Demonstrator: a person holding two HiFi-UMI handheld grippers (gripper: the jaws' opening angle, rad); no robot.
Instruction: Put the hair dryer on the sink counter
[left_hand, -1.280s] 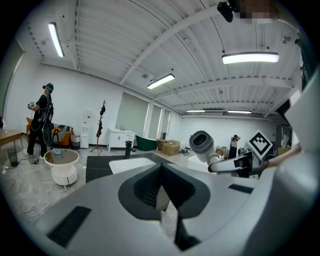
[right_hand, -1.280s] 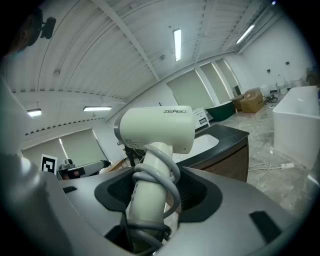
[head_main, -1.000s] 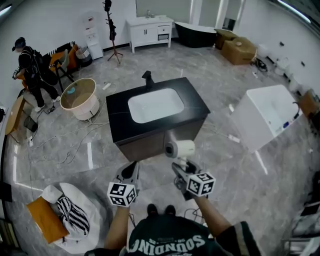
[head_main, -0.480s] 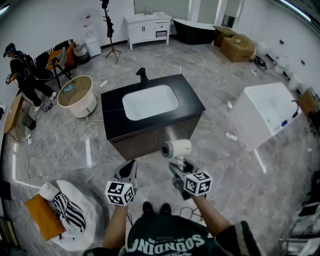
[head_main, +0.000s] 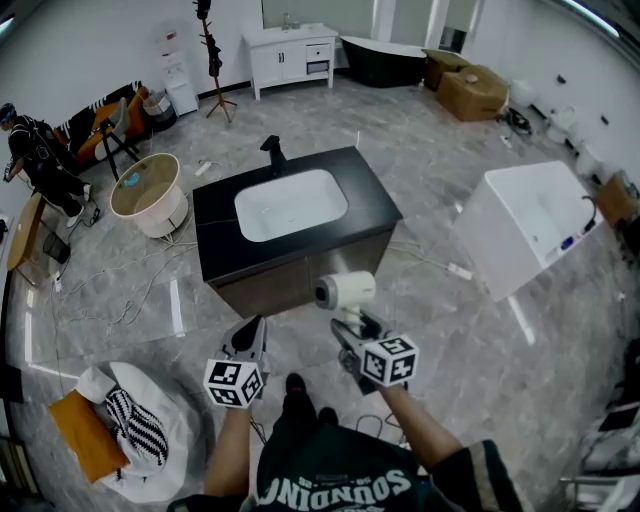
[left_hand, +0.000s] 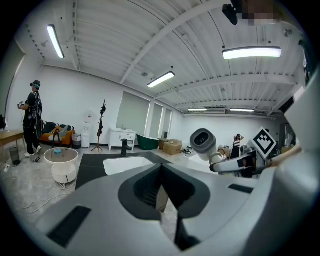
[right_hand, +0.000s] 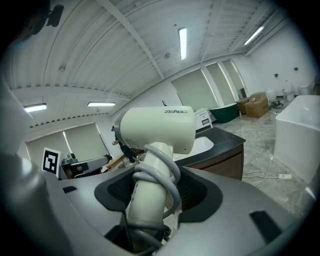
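Two grippers: right gripper (head_main: 352, 328) jaws clamp a white cord-wrapped hair dryer (head_main: 345, 291), left gripper (head_main: 250, 338) jaws together, empty; best laid flat on the tabletop of the black sink counter (head_main: 370, 207).

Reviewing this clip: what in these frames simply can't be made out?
- Lower end and plug of the dryer: right gripper view, sunk inside the right claw.
- Handle print: same view, too small.
- Items on the far white vanity: head view, too small.

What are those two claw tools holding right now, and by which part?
The right gripper holds the white hair dryer by its cord-wrapped handle. The left gripper holds nothing; its jaws are together.
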